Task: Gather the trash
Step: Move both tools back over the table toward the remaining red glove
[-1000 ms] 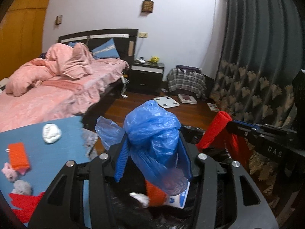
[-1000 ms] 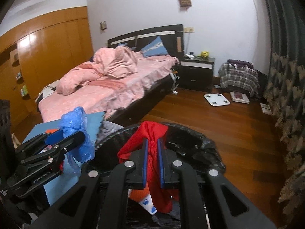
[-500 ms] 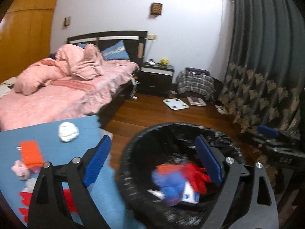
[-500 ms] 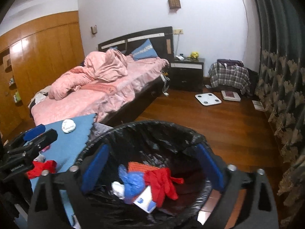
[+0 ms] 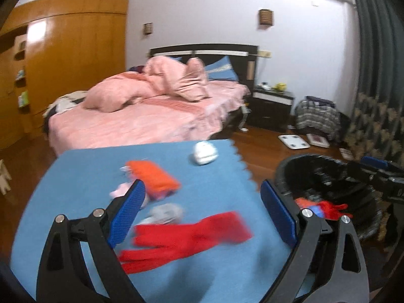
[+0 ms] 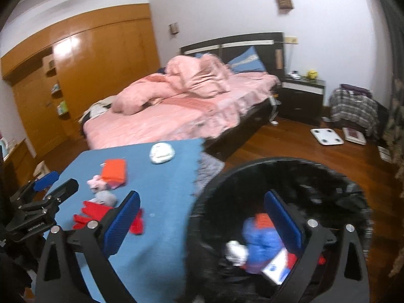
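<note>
The left gripper [image 5: 202, 214] released the blue bag [image 6: 262, 242] and the right gripper [image 6: 202, 224] released the red cloth [image 5: 328, 207]; both items dropped into the black-lined bin [image 6: 290, 166], lower right of the right wrist frame. Both sets of jaws went from clamped to spread wide. The left gripper swung off the bin to the blue mat [image 5: 88, 166], where the red glove [image 5: 186, 237] filled the lower centre of its frame.

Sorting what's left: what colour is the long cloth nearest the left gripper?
Red, clearest in the left wrist view.
</note>
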Available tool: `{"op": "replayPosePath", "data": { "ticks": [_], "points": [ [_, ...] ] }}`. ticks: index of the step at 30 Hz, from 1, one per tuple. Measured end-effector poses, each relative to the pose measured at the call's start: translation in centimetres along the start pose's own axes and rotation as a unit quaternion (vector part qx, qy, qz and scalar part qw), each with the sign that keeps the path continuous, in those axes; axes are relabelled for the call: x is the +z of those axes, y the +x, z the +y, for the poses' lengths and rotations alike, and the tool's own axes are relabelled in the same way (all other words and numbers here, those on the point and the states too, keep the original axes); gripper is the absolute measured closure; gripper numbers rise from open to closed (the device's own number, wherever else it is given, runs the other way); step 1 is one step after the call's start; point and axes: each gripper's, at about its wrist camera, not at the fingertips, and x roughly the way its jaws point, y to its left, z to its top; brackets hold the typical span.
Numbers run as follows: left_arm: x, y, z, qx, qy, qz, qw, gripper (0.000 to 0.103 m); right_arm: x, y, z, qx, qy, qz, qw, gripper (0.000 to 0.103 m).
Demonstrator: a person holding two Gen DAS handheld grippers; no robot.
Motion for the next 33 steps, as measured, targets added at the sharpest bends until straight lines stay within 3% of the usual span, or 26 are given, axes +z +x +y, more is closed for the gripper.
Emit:
{"op": "replayPosePath", "data": {
  "ticks": [8, 17, 31, 33],
  "points": [
    [-2.6, -1.2, 6.3, 0.062, -0.027, 0.022, 0.9975, 0.013, -2.0, 4.9, 7.1, 0.052, -0.036, 0.039, 0.997, 0.006],
    [-4.5, -1.8, 10.5, 0.105, -0.051, 0.033, 0.9926, 0.013, -4.7, 10.1, 11.4, 0.061, -0.056, 0.088, 0.993, 0.006],
    [-5.7, -1.4, 13.0, 0.125, -0.073, 0.049, 0.9883, 0.013, -6.7, 14.9, 13.9, 0.058, -0.070, 0.152, 0.984, 0.006],
    [-5.8, -1.4, 13.1, 0.124, -0.077, 0.050, 0.9881, 0.013, -6.9, 15.3, 14.4, 0.058, -0.079, 0.161, 0.982, 0.010]
  ]
}}
